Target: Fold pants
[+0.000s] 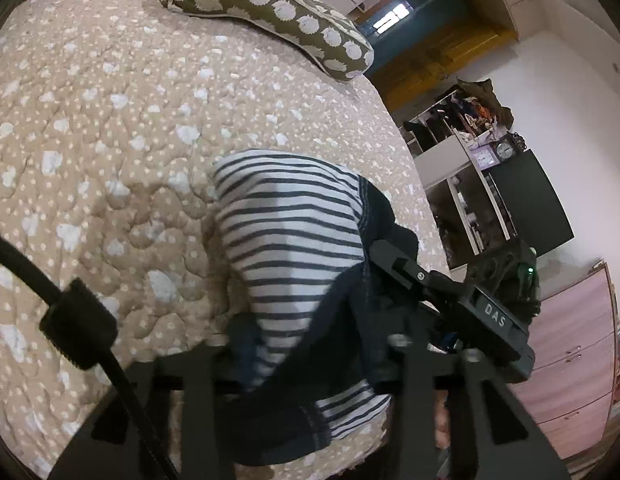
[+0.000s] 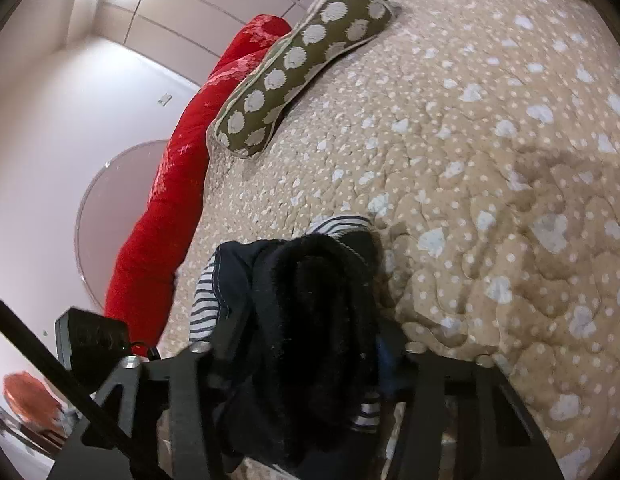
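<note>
Fingers of the left gripper [image 1: 310,364] and right gripper [image 2: 306,364] both clench the navy-and-white striped cotton pants [image 1: 286,220]. Ahead of the fingers, the pants lie bunched on the beige dotted quilted bed [image 1: 110,120].

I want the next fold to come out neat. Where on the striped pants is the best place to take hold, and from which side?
Probably the navy-trimmed edge of the striped pants, from the near side. Both the left gripper and right gripper already have bunched cloth between their fingers there, and the striped part drapes away onto the quilt, free to fold over.
</note>
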Demonstrator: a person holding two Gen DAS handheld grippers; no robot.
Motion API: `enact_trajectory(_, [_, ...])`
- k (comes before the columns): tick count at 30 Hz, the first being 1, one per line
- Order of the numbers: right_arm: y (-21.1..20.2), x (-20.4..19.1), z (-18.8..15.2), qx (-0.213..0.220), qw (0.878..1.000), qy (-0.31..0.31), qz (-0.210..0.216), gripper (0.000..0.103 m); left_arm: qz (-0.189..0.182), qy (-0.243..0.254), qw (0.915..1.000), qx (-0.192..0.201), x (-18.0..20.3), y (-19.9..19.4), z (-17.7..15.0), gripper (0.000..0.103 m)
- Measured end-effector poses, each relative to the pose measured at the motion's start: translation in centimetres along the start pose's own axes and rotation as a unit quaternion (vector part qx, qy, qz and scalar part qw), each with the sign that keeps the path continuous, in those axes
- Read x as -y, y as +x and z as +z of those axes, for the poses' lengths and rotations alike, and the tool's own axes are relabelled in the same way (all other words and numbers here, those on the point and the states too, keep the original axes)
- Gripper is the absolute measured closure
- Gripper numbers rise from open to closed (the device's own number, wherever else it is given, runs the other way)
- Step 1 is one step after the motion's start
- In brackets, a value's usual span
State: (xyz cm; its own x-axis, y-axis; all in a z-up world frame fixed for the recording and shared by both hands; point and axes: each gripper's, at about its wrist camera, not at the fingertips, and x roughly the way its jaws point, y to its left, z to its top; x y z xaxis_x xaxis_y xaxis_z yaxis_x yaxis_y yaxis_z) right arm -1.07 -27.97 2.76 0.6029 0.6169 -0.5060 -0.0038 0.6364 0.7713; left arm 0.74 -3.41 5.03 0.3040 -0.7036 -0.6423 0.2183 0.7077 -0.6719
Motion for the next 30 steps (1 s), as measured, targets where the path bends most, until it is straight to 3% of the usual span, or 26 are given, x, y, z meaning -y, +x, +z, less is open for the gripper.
enact_trajectory(4, [-0.6,0.0,0.3,0.0,1.0,0.015,0.023,0.064,-0.019,-0.019,0.9996,0.008,-0.1,-0.7,0.9,0.076])
enact_trajectory(11, [-0.8,-2.5,1.9,0.007,1.0,-0.018,0.022,0.064,0.003,-0.003,0.9996,0.026,0.8,-1.6,3.2,0.076])
enact_trajectory(22, [1.1,-5.7,5.5,0.01,0.997,-0.075,-0.019,0.064,0.065,0.047,0.9957,0.045,2.0,-1.1,7.6,0.076])
enact_trajectory(30, [4.3,-4.8,7.9,0.004,0.996,-0.072,-0.051,0.064,0.095,0.045,0.9939,0.033,0.0,1.7,10.4,0.075])
